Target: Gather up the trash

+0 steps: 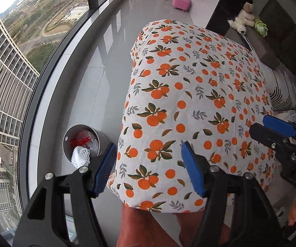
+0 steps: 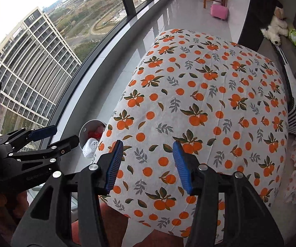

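Hanging over the orange-print tablecloth [image 1: 189, 94], the left gripper [image 1: 148, 168] and right gripper [image 2: 148, 164] both stand with blue pads apart, holding and touching nothing. At nine o'clock from the table, a metal bin [image 1: 82, 142] on the floor holds white foam netting [image 1: 81, 156], a red wrapper [image 1: 80, 141] and clear plastic. Lettering "DAS" shows on the right gripper's body.

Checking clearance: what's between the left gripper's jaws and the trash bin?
Nothing. In the left wrist view the left gripper stands open and empty; only bare grey floor separates its nearer pad from the trash bin, beside the orange-print tablecloth.
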{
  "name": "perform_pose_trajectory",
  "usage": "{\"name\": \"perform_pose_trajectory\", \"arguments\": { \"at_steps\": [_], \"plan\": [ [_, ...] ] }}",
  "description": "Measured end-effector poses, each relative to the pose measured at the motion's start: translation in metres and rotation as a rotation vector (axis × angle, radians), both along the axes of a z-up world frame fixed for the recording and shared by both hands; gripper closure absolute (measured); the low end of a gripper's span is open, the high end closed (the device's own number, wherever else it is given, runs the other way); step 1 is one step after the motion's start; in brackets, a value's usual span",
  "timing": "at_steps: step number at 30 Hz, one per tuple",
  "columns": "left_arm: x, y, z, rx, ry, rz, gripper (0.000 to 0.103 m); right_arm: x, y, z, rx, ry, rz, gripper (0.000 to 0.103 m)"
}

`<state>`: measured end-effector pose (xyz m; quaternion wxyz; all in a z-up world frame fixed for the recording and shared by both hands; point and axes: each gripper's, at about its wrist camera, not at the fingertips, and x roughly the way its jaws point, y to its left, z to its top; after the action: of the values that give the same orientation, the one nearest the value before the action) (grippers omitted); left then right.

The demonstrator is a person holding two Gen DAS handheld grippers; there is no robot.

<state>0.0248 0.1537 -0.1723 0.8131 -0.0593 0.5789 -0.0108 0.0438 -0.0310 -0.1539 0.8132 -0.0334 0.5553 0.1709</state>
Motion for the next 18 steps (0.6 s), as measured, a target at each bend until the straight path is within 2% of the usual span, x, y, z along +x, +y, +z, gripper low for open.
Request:
{"name": "perform_pose_trajectory", "arguments": {
  "at_steps": [3, 9, 12, 18],
  "plan": [
    [-0.004, -0.047, 0.032, 0.001, -0.035, -0.05, 0.031, -0.011, -0.047, 0.033, -0.015, -0.037, -0.038, 0.048],
    [-0.014, -0.124, 0.09, -0.004, -0.09, -0.105, 0.026, -0.032, -0.114, 0.092, -0.045, -0.129, -0.09, 0.037],
    [-0.017, -0.149, 0.112, -0.015, -0.101, -0.124, 0.025, -0.04, -0.137, 0.112, -0.063, -0.159, -0.117, 0.036],
    [-0.02, -0.175, 0.143, 0.035, -0.096, -0.227, 0.02, -0.054, -0.165, 0.137, -0.056, -0.155, -0.207, 0.036]
  ]
}}
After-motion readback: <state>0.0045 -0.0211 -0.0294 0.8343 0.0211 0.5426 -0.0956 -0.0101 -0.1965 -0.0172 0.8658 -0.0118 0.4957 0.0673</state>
